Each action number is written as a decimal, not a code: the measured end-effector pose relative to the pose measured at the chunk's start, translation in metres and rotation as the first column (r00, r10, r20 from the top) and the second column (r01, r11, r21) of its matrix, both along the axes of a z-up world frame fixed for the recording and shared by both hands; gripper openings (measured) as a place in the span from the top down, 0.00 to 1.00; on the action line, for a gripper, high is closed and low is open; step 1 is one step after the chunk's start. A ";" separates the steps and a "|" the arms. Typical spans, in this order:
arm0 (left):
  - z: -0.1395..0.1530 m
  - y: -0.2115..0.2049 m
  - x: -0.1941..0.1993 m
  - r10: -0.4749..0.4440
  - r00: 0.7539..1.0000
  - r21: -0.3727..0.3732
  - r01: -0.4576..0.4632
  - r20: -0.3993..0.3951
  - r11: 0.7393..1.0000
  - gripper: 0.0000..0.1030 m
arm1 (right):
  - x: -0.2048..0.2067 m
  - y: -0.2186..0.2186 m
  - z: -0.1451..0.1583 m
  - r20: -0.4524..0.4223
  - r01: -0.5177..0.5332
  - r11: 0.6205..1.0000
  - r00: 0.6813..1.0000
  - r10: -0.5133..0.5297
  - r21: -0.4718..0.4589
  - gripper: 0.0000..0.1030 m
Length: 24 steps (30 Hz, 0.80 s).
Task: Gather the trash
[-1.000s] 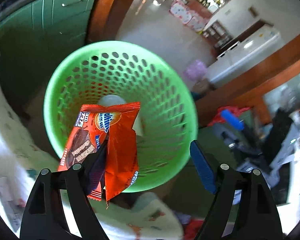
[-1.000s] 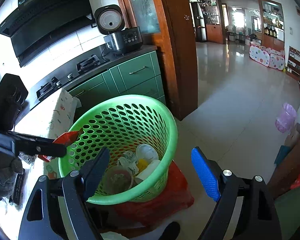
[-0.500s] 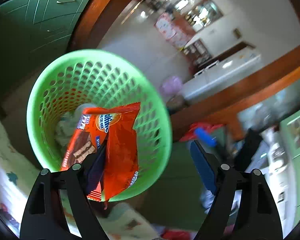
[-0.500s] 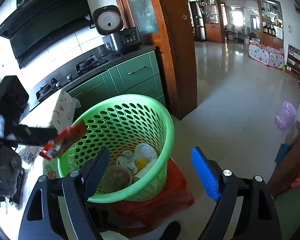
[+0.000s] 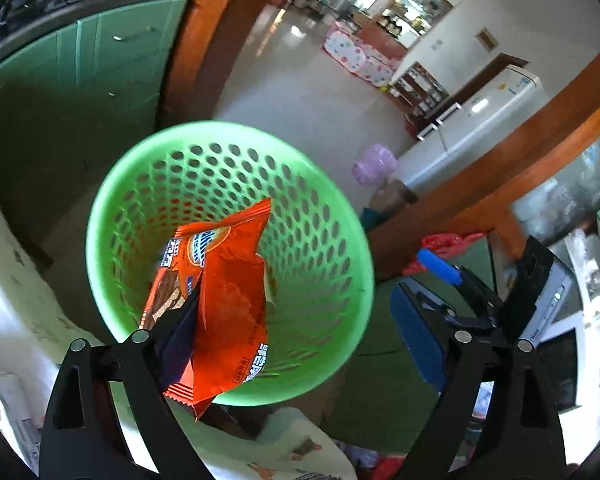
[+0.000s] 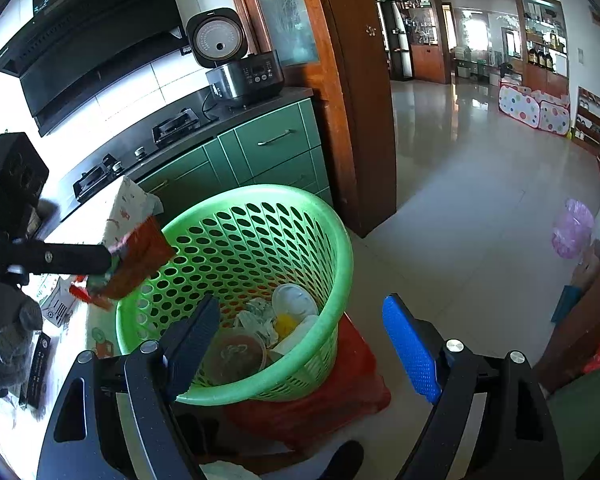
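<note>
An orange snack wrapper [image 5: 224,292] hangs over the mouth of a green perforated basket [image 5: 332,248]. It clings to the left pad of my left gripper [image 5: 296,320], whose jaws are opening and stand wide apart; the right pad is well clear of it. In the right wrist view the wrapper [image 6: 140,264] sits at the tip of a black finger [image 6: 68,258], just above the basket's left rim [image 6: 340,240]. My right gripper [image 6: 300,320] stands open and holds nothing, close to the basket's near rim. Trash [image 6: 284,316] lies in the basket's bottom.
The basket rests on something red [image 6: 340,396] on the tiled floor. A table with a patterned cloth [image 5: 4,264] is at the left. Green kitchen cabinets [image 6: 276,148] and a wooden door frame [image 6: 352,120] stand behind. A pink bag [image 6: 572,228] lies on the floor.
The left gripper's jaws have spread wider. The wrapper has swung in over the basket's left rim and tilted, still stuck to the left pad. The right gripper has stayed put.
</note>
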<state>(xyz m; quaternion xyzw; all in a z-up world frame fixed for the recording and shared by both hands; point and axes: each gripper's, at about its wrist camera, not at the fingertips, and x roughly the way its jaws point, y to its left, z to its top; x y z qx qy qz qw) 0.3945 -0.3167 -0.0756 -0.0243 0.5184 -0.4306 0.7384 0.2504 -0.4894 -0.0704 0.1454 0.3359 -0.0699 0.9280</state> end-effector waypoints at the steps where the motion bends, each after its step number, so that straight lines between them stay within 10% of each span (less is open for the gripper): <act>1: 0.001 -0.001 0.000 0.002 1.000 0.037 -0.002 0.018 0.999 0.12 | 0.000 0.000 0.000 0.000 0.000 1.000 1.000 0.000 -0.002 0.22; 15: -0.005 -0.014 -0.036 -0.325 0.909 0.343 0.227 0.262 0.911 0.11 | 0.000 -0.005 0.002 -0.001 0.010 1.000 1.000 -0.010 0.014 0.22; 24: 0.002 -0.006 -0.042 -0.335 0.903 0.262 0.266 0.269 0.928 0.11 | 0.004 -0.001 0.004 0.001 -0.033 0.998 0.999 0.033 0.047 0.22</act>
